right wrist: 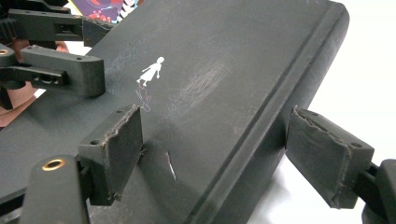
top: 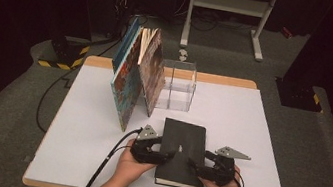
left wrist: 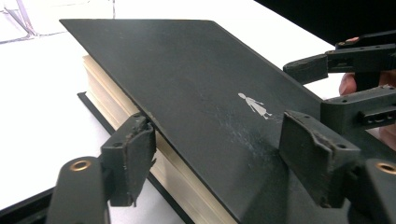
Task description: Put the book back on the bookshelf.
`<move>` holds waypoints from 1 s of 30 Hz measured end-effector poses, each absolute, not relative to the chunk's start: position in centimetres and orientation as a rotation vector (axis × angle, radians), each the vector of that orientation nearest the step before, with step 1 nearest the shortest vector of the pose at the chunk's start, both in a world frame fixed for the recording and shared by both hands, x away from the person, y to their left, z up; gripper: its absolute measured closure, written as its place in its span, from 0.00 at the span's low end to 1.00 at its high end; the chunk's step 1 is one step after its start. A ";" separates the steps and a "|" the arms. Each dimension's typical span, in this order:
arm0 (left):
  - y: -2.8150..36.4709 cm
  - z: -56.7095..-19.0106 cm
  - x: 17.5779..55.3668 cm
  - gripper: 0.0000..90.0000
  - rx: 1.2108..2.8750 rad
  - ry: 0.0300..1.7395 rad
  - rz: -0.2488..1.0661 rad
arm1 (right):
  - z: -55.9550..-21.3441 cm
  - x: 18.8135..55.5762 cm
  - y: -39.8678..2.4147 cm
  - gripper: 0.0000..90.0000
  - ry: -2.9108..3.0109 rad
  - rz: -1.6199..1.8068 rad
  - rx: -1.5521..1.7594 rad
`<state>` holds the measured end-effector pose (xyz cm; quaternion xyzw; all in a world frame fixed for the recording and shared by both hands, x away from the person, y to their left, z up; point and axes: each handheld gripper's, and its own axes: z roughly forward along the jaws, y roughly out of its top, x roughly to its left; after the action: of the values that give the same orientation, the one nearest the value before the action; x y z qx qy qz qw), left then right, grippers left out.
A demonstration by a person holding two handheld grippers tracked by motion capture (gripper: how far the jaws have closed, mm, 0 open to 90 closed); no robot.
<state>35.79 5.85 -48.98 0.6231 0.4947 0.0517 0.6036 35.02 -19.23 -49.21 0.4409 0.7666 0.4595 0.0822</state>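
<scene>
At the counter's (top: 268, 140) near edge lies the black hardcover book (top: 184, 142), long axis running away; left gripper (top: 157, 154) and right gripper (top: 200, 168) straddle opposite long edges, jaws apparently unclamped.

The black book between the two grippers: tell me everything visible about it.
The black book is a thick hardcover with a matte, scuffed cover bearing a small white figure and cream page edges. It lies near the front edge of the white table. In the left gripper view its front cover is lifted off the pages. The left gripper straddles that cover's edge, the right gripper the spine side; whether the pads press is unclear.
</scene>
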 end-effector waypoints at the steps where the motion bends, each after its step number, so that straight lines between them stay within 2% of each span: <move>1: 5.9 -48.9 35.8 0.33 1.440 1.139 0.124 | -49.2 35.0 -19.2 0.21 2.289 1.376 1.320; 8: 6.5 -48.3 36.5 0.37 1.391 1.140 0.121 | -49.1 34.9 -19.3 0.21 2.286 1.386 1.312; 30: 6.7 -48.0 37.6 0.53 1.424 1.073 0.056 | -49.0 34.7 -19.4 0.21 2.288 1.403 1.296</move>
<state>37.60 6.73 -48.04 0.6213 0.4681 0.0245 0.6279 34.70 -19.44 -49.04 0.4334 0.7652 0.4692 0.0804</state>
